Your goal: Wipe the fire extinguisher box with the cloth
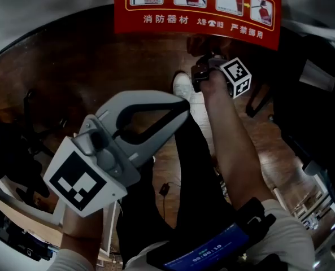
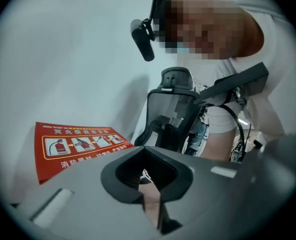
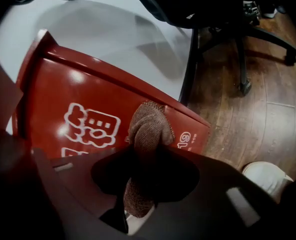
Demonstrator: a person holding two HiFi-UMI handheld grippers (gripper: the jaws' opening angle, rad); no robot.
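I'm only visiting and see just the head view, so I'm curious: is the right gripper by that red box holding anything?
Observer: Yes, the right gripper is shut on a brown knitted cloth.
Visitor: Does the cloth reach the box?
Observer: Its bunched end looks pressed to the red fire extinguisher box, beside white characters.
Visitor: What stands nearby?
Observer: A black mesh office chair, close beside the box.

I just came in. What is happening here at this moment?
A person holds a gripper in each hand. The right gripper is shut on a brown knitted cloth close to the red fire extinguisher box; whether the cloth touches it, I cannot tell. The left gripper is shut and empty, held away from the box.
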